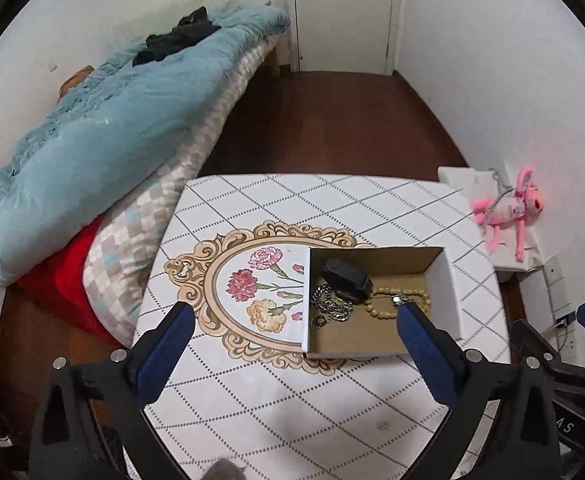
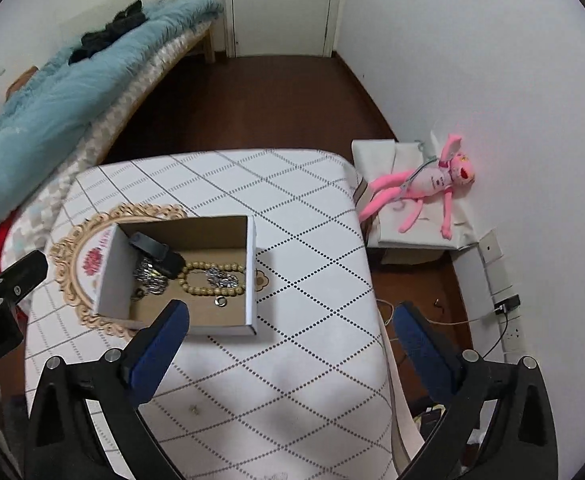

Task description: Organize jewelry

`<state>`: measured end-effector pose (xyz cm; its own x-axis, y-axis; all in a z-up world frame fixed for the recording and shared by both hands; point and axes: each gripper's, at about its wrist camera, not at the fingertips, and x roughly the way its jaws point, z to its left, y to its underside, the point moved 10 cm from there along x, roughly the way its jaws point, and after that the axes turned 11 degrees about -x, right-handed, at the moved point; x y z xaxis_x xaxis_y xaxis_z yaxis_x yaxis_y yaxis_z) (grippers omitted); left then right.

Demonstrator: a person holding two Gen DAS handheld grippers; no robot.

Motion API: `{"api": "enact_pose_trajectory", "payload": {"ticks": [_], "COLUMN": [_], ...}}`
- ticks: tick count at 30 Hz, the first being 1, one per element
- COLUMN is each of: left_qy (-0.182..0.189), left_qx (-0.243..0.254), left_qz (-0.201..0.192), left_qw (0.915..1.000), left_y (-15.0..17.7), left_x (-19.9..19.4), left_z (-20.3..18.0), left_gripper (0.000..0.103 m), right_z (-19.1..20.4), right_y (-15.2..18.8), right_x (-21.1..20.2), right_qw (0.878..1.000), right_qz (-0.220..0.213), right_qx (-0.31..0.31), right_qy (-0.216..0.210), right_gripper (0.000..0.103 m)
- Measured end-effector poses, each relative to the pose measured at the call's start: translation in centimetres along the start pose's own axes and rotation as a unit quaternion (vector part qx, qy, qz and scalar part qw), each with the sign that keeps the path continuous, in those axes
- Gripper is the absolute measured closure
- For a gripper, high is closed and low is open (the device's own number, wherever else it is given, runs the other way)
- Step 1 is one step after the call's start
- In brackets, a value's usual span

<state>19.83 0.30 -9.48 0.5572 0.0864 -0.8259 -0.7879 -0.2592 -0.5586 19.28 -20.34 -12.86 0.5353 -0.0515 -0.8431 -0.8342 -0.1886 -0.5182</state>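
The cardboard box point(image 1: 380, 304) sits open on my table point(image 1: 292, 400), and it holds the jewelry: a wooden bead bracelet point(image 2: 212, 276) in the middle, a silver chain point(image 1: 330, 306) beside it toward the box's left wall, a black band point(image 1: 346, 280) lying over the chain, and a small ring point(image 2: 221, 302) nearer me. My left gripper point(image 1: 296, 344) and right gripper point(image 2: 288, 344) hover above the box, fingers spread wide, holding nothing.
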Motion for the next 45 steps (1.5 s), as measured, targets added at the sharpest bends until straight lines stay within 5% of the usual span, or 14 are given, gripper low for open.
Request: {"api": "enact_pose_trajectory", "payload": {"ticks": [10,21,32,45], "left_qy": [-0.007,0.042,0.05,0.02], "left_qx": [0.003,0.003,0.003,-0.001], "left_qz": [-0.073,-0.068,-0.053,-0.032], "left_qw": [0.9973,0.9968,0.9973,0.9993], "left_y": [0.0,2.2,3.5,1.3], "left_x": [-10.3,-16.0,-16.7,-11.7], "left_z": [0.7,0.1,0.1,-0.4], "left_gripper": [0.0,0.0,0.0,0.0], "right_z": [-0.3,-1.2,-1.7,-2.4], "right_y": [0.6,2.1,3.5,0.3], "right_x": [-11.2,-19.1,-20.1,-15.3], "right_qw": [0.997,0.994,0.995,0.997], "right_qz": [-0.078,-0.112,-0.098,-0.071], "right_qx": [0.011,0.011,0.014,0.017], "right_qy": [0.004,0.007,0.007,0.019], "right_gripper": [0.0,0.0,0.0,0.0]}}
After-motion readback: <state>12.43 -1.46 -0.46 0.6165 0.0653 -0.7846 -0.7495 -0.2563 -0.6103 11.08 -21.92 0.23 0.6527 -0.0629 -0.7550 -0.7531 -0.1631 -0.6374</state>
